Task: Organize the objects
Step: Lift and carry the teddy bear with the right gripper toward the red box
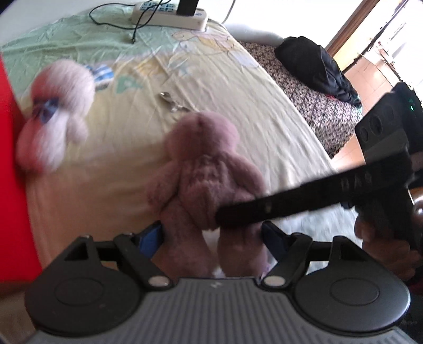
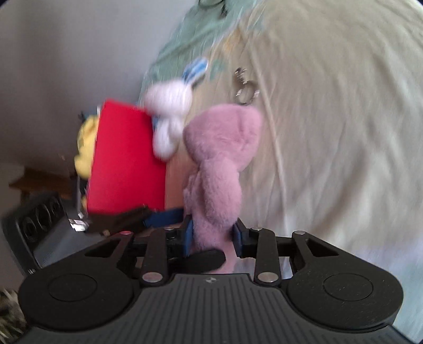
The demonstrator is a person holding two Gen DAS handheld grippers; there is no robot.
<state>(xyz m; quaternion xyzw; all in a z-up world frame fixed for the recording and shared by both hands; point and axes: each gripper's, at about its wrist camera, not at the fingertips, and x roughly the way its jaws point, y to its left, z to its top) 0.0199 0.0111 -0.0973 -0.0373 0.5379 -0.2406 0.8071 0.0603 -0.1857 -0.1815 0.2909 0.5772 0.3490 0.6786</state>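
- The pink plush toy (image 1: 203, 169) is in the middle of both views, lifted just above the bed (image 1: 238, 87) with its pale sheet; its legs point toward the left wrist camera and its head points away.
- Your left gripper (image 1: 211, 238) has its jaws set wide on either side of the toy's two legs; blue pads show at each side, and you cannot tell from the blur whether they press the fur or only flank it.
- Your right gripper (image 2: 212, 235) has its jaws closed narrow on the toy's lower body, fur bulging between the pads. In the left view its long black finger crosses in front of the toy, with your hand (image 1: 383, 246) behind it.
- A metal keyring (image 2: 246, 87) hangs off the toy's head, lying on the sheet.
- Just beside the toy, to the left, a white plush toy (image 2: 166, 119) rests against a red box (image 2: 127, 164); a yellow plush toy (image 2: 86, 145) shows behind the box.
- Farther out lie a power strip (image 1: 169, 13) at the bed's far edge and a dark bag (image 1: 317, 66) to the right.
- The step looks like carrying the pink toy to the box. Keep one firm grip, let the other go cleanly, and lift high enough that the keyring does not snag the sheet.
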